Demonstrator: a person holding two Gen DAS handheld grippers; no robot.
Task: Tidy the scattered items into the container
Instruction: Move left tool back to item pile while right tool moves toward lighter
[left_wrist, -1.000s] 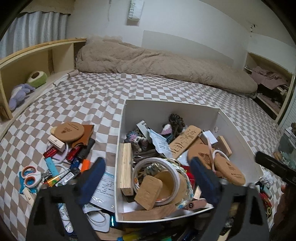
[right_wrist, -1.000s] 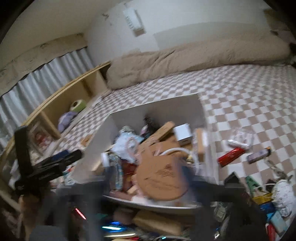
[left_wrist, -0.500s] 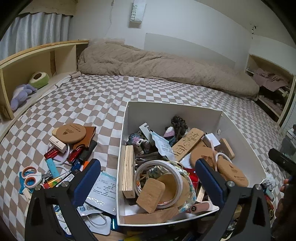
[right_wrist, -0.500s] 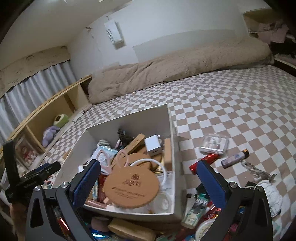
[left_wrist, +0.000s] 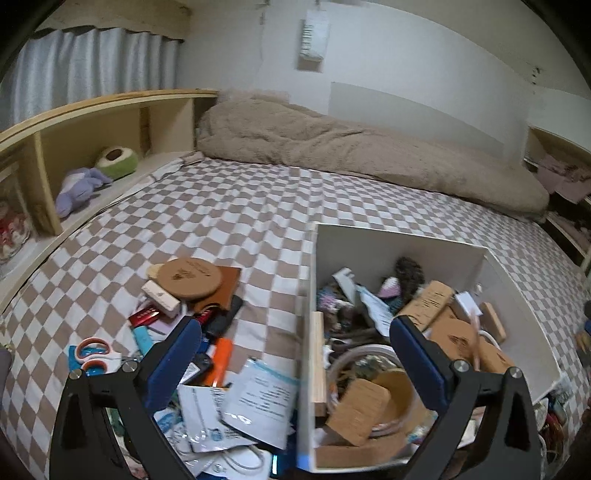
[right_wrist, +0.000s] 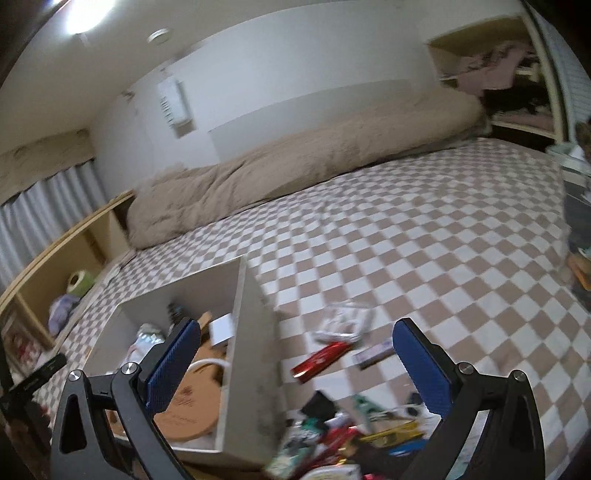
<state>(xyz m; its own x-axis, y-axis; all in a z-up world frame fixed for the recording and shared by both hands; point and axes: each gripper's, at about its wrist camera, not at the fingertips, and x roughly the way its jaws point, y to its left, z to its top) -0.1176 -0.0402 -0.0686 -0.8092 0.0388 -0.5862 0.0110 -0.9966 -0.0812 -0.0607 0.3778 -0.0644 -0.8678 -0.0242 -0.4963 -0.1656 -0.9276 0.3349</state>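
The left gripper (left_wrist: 295, 362) is held spread wide with nothing between its blue pads, and the near left wall of the white box (left_wrist: 308, 332) is seen straight ahead, almost midway between the fingers. Beyond that wall, ahead and to the right, the box is packed: a tape roll (left_wrist: 365, 363) and a cork block (left_wrist: 360, 411) are seen just ahead of the right finger, and a long cork strip (left_wrist: 424, 308) is laid with its long axis running away and to the right. Open checked bedding (left_wrist: 229, 221) is left clear far ahead, up to the beige duvet (left_wrist: 354, 155); a wooden shelf (left_wrist: 92, 122) bounds the far left. Ahead of the left finger the loose pile is spread: a round cork coaster (left_wrist: 190, 277), orange-handled scissors (left_wrist: 94, 356) to the far left, an orange marker (left_wrist: 221, 360) pointing away, and a printed leaflet (left_wrist: 262, 398) just left of the box wall.

The right gripper (right_wrist: 293, 363) is likewise released and empty. The box's right wall (right_wrist: 251, 343) is seen between the fingers, left of centre, its edge running away from the gripper. A red packet (right_wrist: 321, 360) is laid ahead, between the fingers, its long axis slanting up to the right. A blurred heap of small items (right_wrist: 343, 432) is gathered close below. Wide free bedding is offered ahead and to the right.
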